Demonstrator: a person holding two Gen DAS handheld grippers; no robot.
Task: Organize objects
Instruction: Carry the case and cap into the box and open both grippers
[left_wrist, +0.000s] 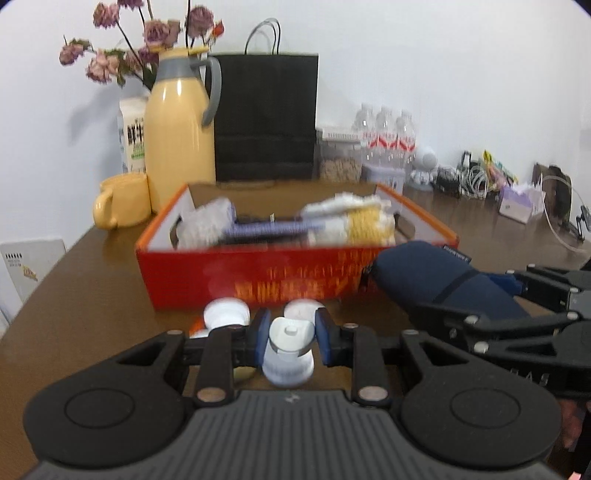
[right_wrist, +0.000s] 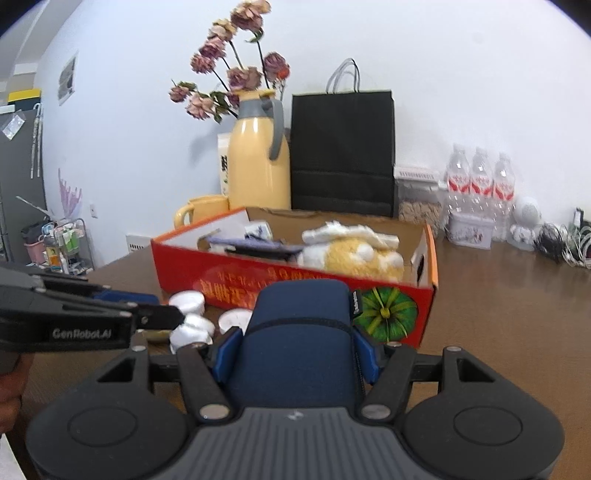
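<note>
Bright even room light; soft shadows on wall (left_wrist: 443, 74); motion blur; fisheye bending, dark corners.

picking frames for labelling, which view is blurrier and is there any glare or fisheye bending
Left wrist view: blurrier, the red box lettering and the small white bottle in the left tongs smeared; glare stripe on the yellow jug. Right wrist view: sharper; wall and table edge bend, corners dark.

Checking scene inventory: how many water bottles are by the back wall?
3. They stand side by side at the wall, right of the black bag: left bottle, middle bottle, right bottle. More could be hidden behind them.
</note>
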